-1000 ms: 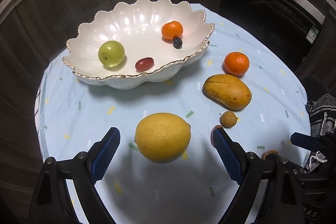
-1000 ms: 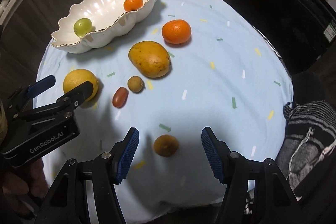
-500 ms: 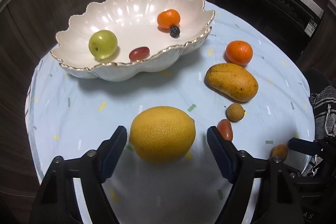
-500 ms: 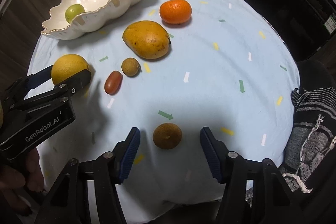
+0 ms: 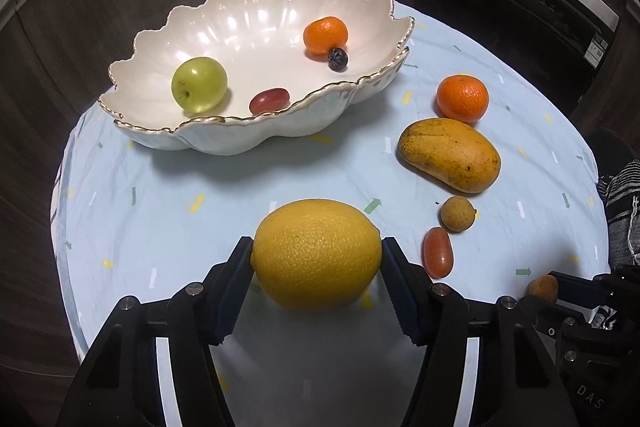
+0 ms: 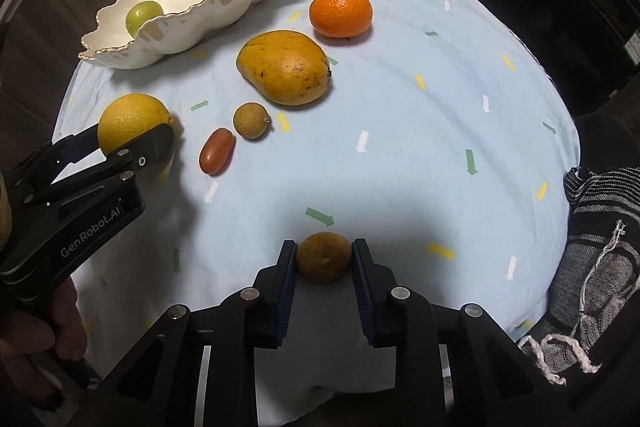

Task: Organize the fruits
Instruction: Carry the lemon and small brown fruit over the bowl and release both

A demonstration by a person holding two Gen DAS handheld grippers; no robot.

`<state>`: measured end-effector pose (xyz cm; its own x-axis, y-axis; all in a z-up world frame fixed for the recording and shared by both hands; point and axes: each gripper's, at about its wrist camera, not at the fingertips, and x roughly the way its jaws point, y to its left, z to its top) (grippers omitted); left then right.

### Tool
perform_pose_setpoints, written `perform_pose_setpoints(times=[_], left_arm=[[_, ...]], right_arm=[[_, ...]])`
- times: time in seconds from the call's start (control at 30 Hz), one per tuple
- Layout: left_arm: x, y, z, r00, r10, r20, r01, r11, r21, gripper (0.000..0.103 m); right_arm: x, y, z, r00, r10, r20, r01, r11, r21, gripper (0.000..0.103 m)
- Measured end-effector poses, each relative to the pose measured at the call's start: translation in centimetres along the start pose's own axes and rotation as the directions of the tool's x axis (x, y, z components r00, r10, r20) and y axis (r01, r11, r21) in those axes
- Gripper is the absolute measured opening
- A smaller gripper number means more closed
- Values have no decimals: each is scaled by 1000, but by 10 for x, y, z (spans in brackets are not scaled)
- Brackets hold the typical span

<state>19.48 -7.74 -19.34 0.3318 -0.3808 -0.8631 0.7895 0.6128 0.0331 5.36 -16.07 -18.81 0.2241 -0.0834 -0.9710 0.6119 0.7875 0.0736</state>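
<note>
Now left tongs (image 5: 316, 255) clamp the lemon (image 5: 316, 253); right tongs (image 6: 324, 259) clamp a small brown fruit (image 6: 324, 257).

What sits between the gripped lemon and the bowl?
Nothing visible. Only bare cloth separates the lemon, clamped by the left gripper, from the bowl; the mango lies off right.

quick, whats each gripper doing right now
Left gripper: closed on the big yellow citrus.
Right gripper: closed on the small brown fruit.
</note>
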Motion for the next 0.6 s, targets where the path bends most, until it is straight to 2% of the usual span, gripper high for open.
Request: perform_pose_setpoints(times=[0.13,0.6], left_arm=[[-3,0,1,1000,-8,-4,8,1000,-15,62],[-24,-3,-9,999,44,-12,-45,996,-81,62]], right_arm=[[-2,-3,2,1000,14,-2,-14,1000,5,28],[-10,-7,10,998,42,44,-42,999,-1,28]])
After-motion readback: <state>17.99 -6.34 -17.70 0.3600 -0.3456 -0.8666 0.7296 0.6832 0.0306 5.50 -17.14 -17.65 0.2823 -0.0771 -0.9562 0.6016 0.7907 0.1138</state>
